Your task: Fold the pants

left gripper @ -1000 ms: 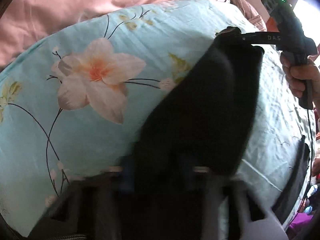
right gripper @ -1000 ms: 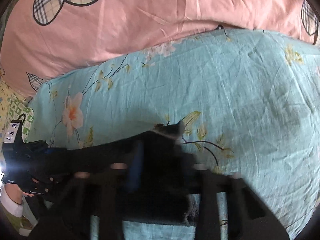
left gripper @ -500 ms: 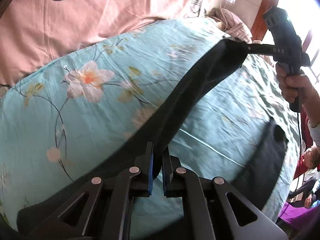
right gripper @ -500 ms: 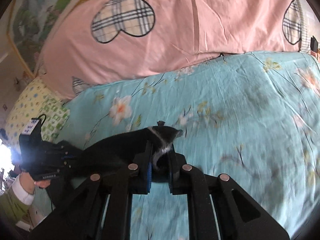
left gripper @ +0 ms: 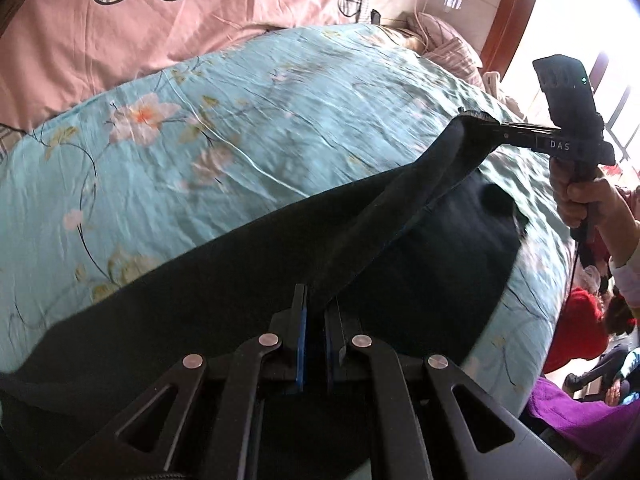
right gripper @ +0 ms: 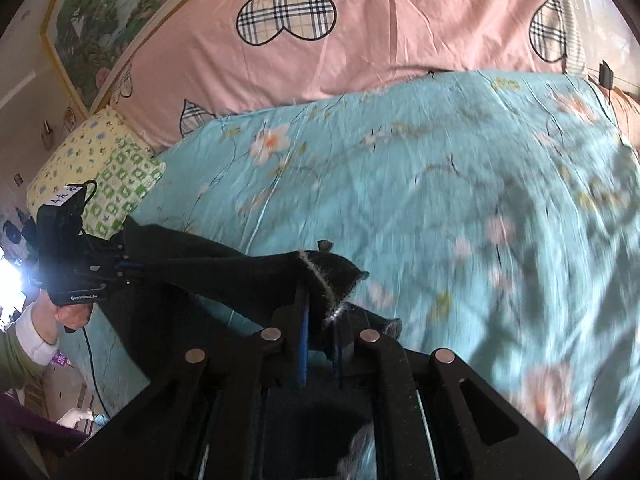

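Observation:
Black pants (left gripper: 248, 280) lie on a light blue floral bedsheet (left gripper: 248, 128), with one edge lifted and stretched between my two grippers. My left gripper (left gripper: 314, 312) is shut on the near end of the lifted edge. In the left wrist view my right gripper (left gripper: 486, 128) is shut on the far end, held above the bed at the right. In the right wrist view my right gripper (right gripper: 320, 312) pinches a fold of the pants (right gripper: 224, 280) with a pale seam showing. The left gripper (right gripper: 120, 268) holds the other end at the far left.
A pink quilt with plaid hearts (right gripper: 360, 40) lies along the back of the bed. A yellow and green pillow (right gripper: 100, 168) sits at the bed's left end. A bright window (left gripper: 580, 20) and a red garment (left gripper: 576, 328) are beyond the right edge.
Both grippers have risen and pulled back with the pants edge. More of the pants now lies spread on the sheet below the stretched edge.

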